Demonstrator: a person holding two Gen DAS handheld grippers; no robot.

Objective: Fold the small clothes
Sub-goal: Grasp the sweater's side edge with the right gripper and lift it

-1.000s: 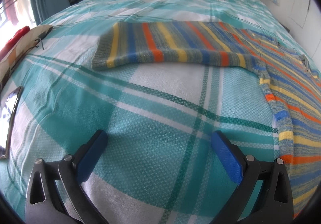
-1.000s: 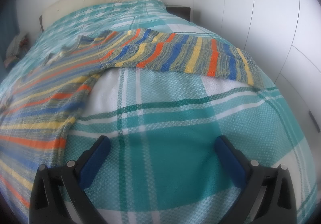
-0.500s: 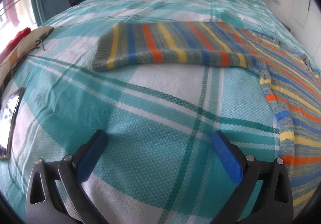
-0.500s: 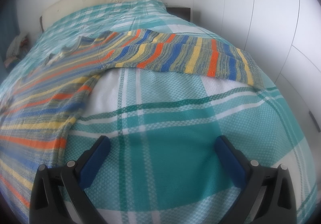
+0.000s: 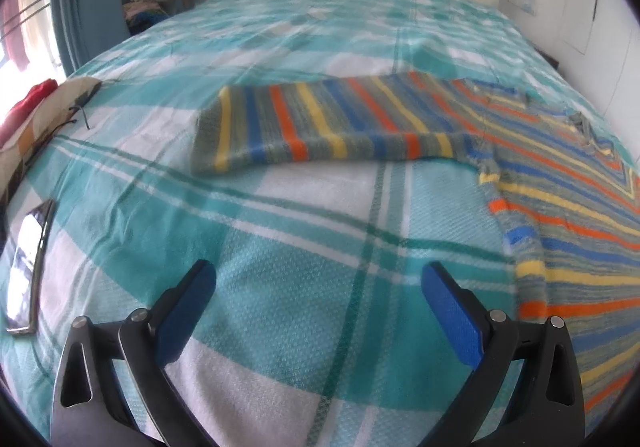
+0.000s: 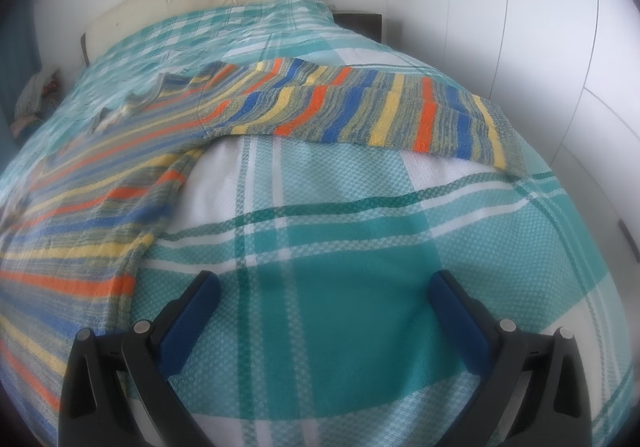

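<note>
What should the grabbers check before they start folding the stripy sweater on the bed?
1. Left gripper open and empty: ok.
2. Right gripper open and empty: ok.
3. Striped sweater lying flat on the plaid blanket: ok.
4. Both sleeves spread out sideways, left sleeve and right sleeve: ok.
5. Nothing lying on the sweater: ok in view; its lower part is out of frame, cannot tell.
6. Phone clear of the sweater: ok.

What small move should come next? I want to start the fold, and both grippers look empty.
Probably move the left gripper forward to the cuff of the sweater sleeve. Its jaws are open over bare blanket, and the sleeve lies flat, spread outward, unfolded.
</note>
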